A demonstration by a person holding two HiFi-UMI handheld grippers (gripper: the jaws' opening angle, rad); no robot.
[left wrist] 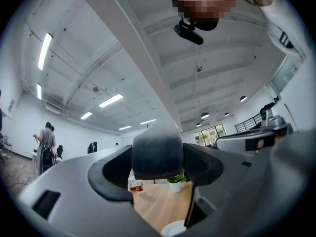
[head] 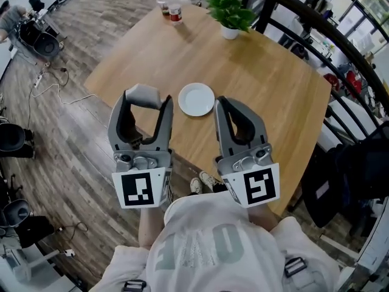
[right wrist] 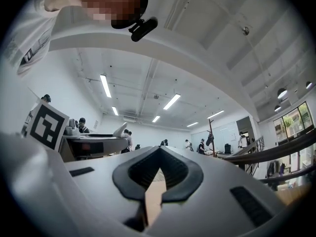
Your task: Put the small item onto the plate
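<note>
A small grey rounded item (head: 143, 94) is pinched at the tips of my left gripper (head: 146, 104), which is shut on it just left of the white plate (head: 196, 99). In the left gripper view the grey item (left wrist: 158, 149) fills the space between the jaws, and the plate's rim (left wrist: 174, 229) shows below. My right gripper (head: 222, 105) hangs just right of the plate, shut with nothing in it. In its own view the right gripper (right wrist: 157, 181) leaves only a thin slit of table between its jaws.
The wooden table (head: 267, 84) carries a potted plant (head: 230, 10) and a bottle with a jar (head: 174, 9) at its far side. A dark railing (head: 340, 47) runs along the right. Chairs and cables lie on the floor at left.
</note>
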